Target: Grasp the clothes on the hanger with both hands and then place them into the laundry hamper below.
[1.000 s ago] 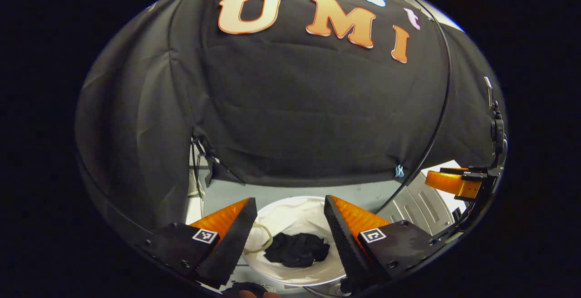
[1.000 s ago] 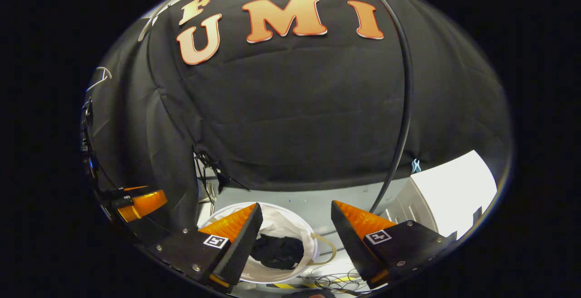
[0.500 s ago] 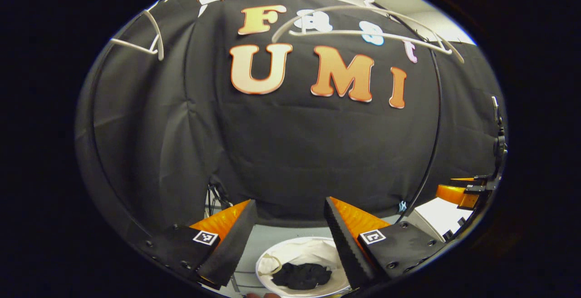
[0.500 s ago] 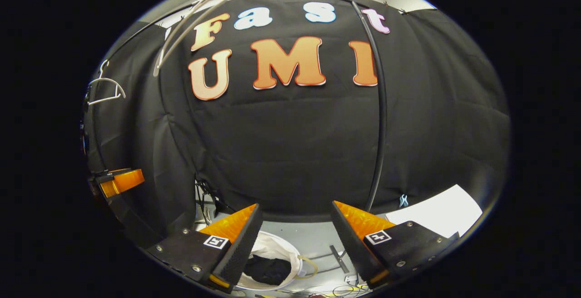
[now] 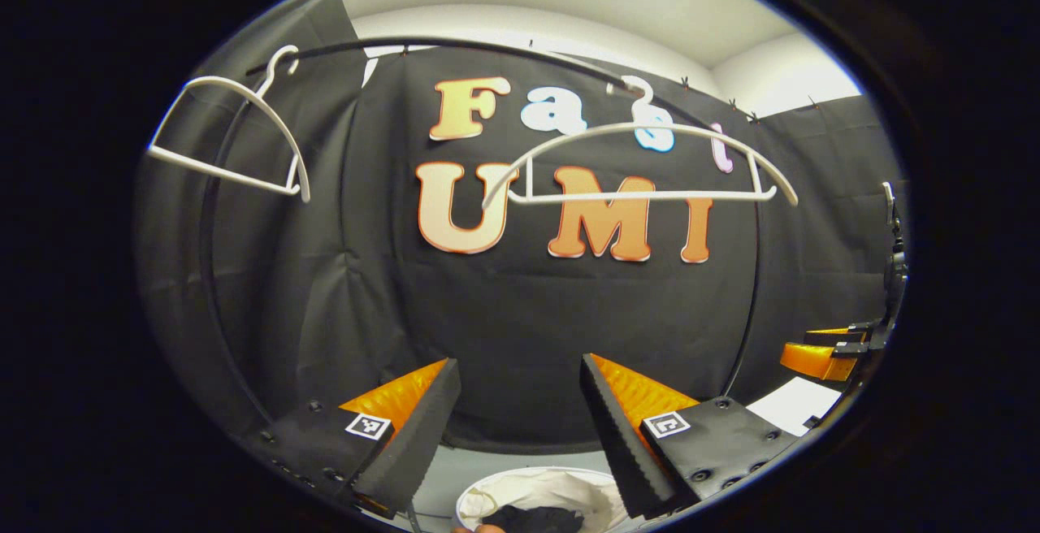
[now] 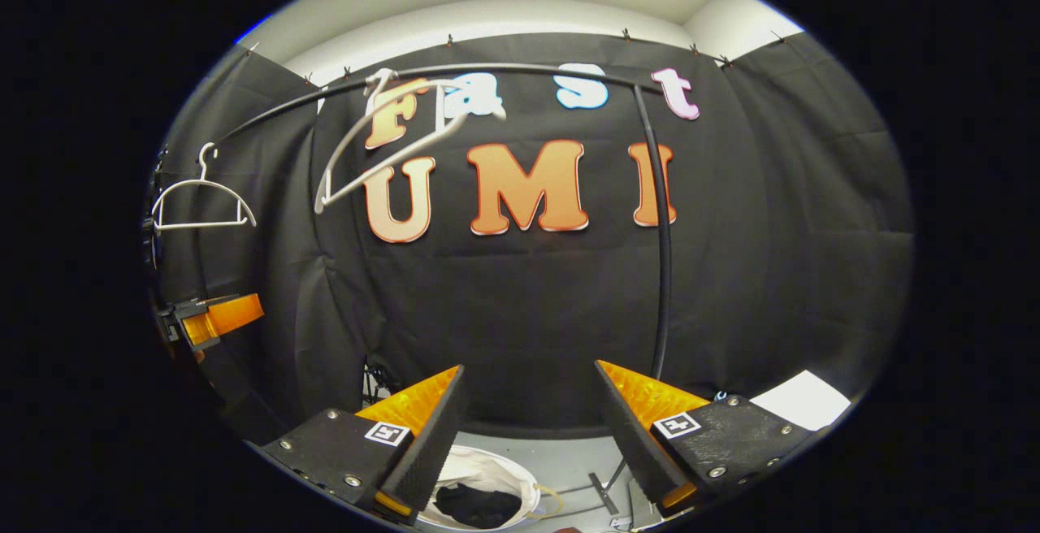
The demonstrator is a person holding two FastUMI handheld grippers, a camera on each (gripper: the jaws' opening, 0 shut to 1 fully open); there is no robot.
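Over the last second both cameras have tilted up from the hamper (image 5: 561, 488): a second ago it lay large between the fingers, and now it sits at the very bottom of each view while the rail (image 5: 455, 47) and its hangers have come into sight. So both grippers have lifted away from the hamper, and the drop looks already made; the task reads as finished or nearly so.

The left gripper (image 5: 512, 403) is released, its jaws wide apart with nothing between them. The right gripper (image 6: 528, 407) is the same, spread and empty. In the left gripper view the right gripper's orange finger shows far out from the hamper, up near the view's right edge; in the right gripper view the left gripper's finger shows likewise up near the left edge.

The clothes (image 6: 475, 507) lie inside the hamper as a dark, crumpled heap against its white lining, low in the bowl and not hanging over the rim. Above the hamper, two white hangers hang bare from the rail: the near hanger (image 5: 642, 167) almost straight over it, the far hanger (image 5: 231, 135) off to one side. No garment remains on either, which fits a completed transfer.
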